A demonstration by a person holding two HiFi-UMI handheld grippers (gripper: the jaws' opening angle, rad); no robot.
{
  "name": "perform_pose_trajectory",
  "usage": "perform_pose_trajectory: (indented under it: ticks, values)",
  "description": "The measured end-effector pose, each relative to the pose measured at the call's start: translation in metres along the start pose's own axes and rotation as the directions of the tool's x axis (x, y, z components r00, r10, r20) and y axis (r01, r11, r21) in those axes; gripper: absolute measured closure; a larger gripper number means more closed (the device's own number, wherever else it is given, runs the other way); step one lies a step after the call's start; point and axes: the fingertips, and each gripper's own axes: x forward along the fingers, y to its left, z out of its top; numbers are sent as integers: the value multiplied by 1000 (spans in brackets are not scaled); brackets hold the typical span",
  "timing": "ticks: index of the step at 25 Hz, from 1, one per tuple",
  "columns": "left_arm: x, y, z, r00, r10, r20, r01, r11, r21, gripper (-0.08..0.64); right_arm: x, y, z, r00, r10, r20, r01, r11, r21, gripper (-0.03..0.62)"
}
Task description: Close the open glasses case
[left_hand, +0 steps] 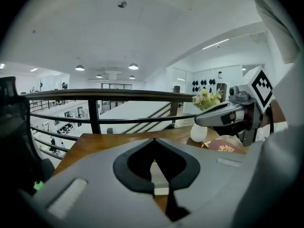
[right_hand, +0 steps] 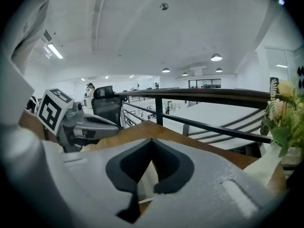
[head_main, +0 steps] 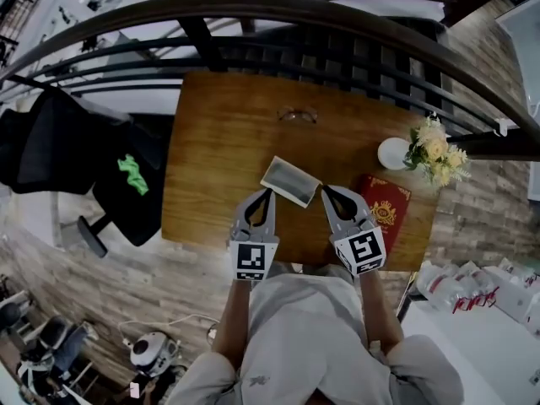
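Observation:
The glasses case [head_main: 291, 180], a pale rectangle with a darker grey middle, lies tilted near the front of the wooden table [head_main: 219, 142]. My left gripper [head_main: 269, 191] hangs just off its left corner and my right gripper [head_main: 324, 189] just off its right corner, both with jaw tips together and nothing held. In the left gripper view the case [left_hand: 158, 177] shows through the hole behind the shut tips [left_hand: 153, 139]. The right gripper view shows the case [right_hand: 146, 182] the same way, below its own tips [right_hand: 152, 139]. Whether either gripper touches the case is unclear.
A pair of glasses [head_main: 298, 115] lies at the table's far side. A white vase [head_main: 392, 153] with pale flowers [head_main: 435, 152] stands at the right, and a red book [head_main: 384, 209] lies beside my right gripper. A black railing [head_main: 253, 11] runs behind, with a black chair [head_main: 126, 184] to the left.

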Motion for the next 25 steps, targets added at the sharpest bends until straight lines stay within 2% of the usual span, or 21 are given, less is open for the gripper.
perform_pose_trajectory:
  ticks: [19, 25]
  values:
    - [48, -12, -70, 993, -12, -119, 6, 999, -47, 540, 46, -11, -63, 991, 79, -105, -78, 997, 19, 591]
    - [60, -16, -87, 989, -19, -145, 12, 999, -50, 540, 57, -15, -85, 986, 83, -146, -81, 997, 17, 590]
